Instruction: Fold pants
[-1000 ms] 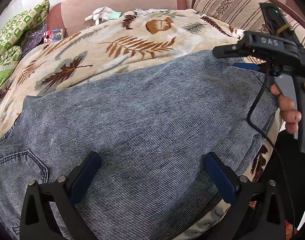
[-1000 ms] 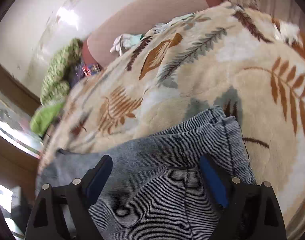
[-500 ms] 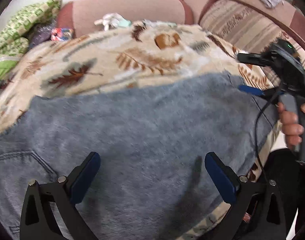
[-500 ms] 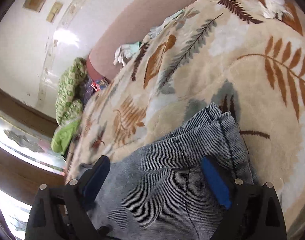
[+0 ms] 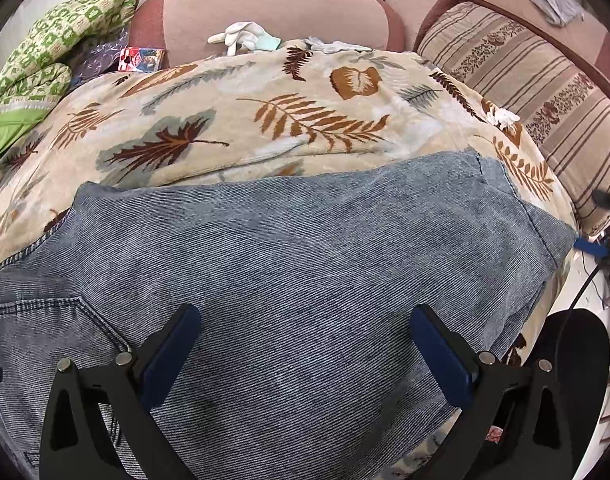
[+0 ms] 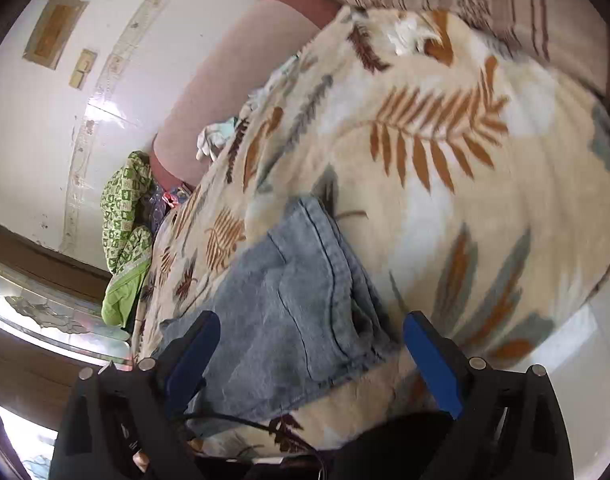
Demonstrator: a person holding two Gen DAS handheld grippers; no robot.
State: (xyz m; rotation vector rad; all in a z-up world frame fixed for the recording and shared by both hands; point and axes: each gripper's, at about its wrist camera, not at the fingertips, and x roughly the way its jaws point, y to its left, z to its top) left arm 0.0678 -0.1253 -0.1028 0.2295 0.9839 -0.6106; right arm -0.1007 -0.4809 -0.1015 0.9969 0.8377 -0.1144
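Blue denim pants (image 5: 297,264) lie flat and folded lengthwise on a leaf-print blanket (image 5: 233,120), back pocket at the lower left. My left gripper (image 5: 305,344) is open and empty, just above the pants' middle. My right gripper (image 6: 311,348) is open and empty, raised over the hem end of the pants (image 6: 301,288), which lies folded near the blanket's (image 6: 445,168) front edge. A blue fingertip (image 5: 589,247) of the right gripper shows at the right edge of the left wrist view, beyond the hem.
White gloves (image 5: 245,36) lie at the sofa back. A green patterned quilt (image 5: 45,64) is bunched at the far left. A striped cushion (image 5: 545,92) lies on the right. A small red packet (image 5: 141,58) sits by the armrest. The blanket's front edge drops to the floor.
My right gripper has drawn back off the hem to the right and lifted away. My left gripper has risen slightly above the pants. The pants have stayed flat.
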